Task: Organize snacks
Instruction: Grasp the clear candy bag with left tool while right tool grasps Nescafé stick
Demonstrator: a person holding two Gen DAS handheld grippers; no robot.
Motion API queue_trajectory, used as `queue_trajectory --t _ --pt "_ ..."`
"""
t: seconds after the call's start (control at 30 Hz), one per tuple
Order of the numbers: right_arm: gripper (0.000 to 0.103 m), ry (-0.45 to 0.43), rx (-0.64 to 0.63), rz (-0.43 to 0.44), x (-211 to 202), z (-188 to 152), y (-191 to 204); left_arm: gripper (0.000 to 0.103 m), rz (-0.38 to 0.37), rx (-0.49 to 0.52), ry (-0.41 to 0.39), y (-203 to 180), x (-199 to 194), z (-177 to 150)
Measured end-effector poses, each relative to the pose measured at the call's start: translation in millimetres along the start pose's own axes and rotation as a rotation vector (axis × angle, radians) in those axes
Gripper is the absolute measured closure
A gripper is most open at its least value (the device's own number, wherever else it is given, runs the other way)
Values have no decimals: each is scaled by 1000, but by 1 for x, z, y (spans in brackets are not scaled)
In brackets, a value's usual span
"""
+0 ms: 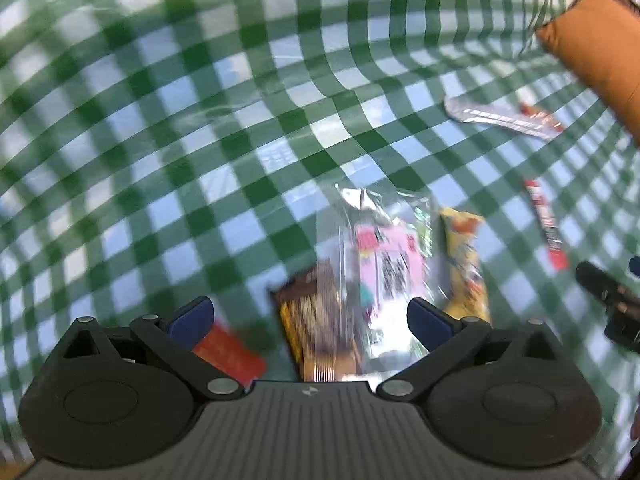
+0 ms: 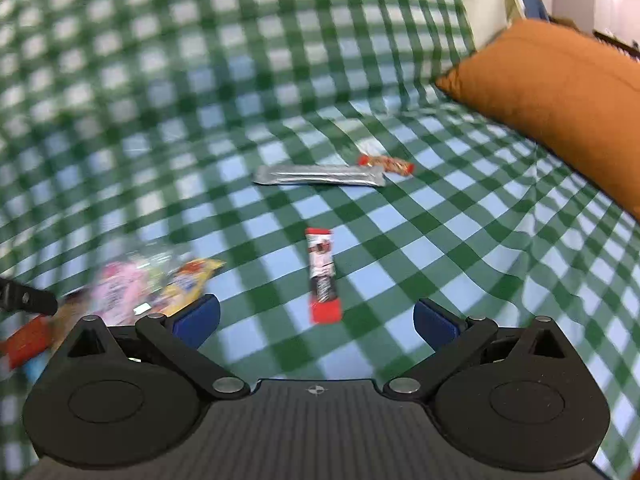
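Snacks lie on a green-and-white checked cloth [image 1: 160, 120]. My left gripper [image 1: 310, 318] is open above a pile: a brown bar [image 1: 320, 320], a clear bag with a pink pack [image 1: 384, 256], a yellow pack [image 1: 466, 264] and a red pack [image 1: 232, 350]. My right gripper [image 2: 316, 322] is open, with a red-and-white bar [image 2: 323, 276] between its fingers. Farther off lie a silver stick pack [image 2: 320, 175] and a small red wrapper [image 2: 386, 164]. The pile shows at the left of the right wrist view [image 2: 120, 288].
An orange cushion [image 2: 560, 104] lies at the right on the cloth. The other gripper's dark tip shows at the right edge of the left wrist view [image 1: 608, 292] and at the left edge of the right wrist view [image 2: 24, 300].
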State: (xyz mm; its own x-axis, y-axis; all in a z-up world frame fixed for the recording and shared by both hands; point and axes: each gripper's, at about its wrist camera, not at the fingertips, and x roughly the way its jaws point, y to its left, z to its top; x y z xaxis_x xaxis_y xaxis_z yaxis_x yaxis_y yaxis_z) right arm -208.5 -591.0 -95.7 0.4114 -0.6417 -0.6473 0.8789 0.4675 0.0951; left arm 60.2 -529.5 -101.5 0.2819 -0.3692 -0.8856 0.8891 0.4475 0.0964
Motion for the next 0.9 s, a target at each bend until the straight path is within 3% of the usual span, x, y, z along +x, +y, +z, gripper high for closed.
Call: queue_trajectory --t 0.27,0.33,0.5,0.53,0.57,0.6,0.63,0.67,0.73,0.9 --pt "0 59 -31 -18 98 1 -1 0 -53 93 43 -29 65 33" --pt "0 -13 -74 -36 102 -6 3 0 -84 86 65 -34 72 36" --pt "0 -42 -69 -26 104 -11 2 0 -98 102 75 -44 79 33" --pt "1 -42 -75 -28 104 -12 2 5 -99 102 67 -45 76 32" --pt "6 -37 -79 -29 103 -11 2 12 -111 99 60 -45 71 30" --pt "15 -41 -84 -16 100 -12 4 36 -132 89 51 -45 66 29" --pt "48 -56 -101 -3 93 -12 7 56 -139 76 34 -44 58 29" --pt "82 -63 -130 11 85 -13 12 67 -140 65 21 -42 52 31" --pt "84 -45 -157 15 80 -10 19 82 -189 27 21 -35 40 38" --pt "85 -73 -119 51 48 -4 19 88 -220 19 -66 -21 -11 34"
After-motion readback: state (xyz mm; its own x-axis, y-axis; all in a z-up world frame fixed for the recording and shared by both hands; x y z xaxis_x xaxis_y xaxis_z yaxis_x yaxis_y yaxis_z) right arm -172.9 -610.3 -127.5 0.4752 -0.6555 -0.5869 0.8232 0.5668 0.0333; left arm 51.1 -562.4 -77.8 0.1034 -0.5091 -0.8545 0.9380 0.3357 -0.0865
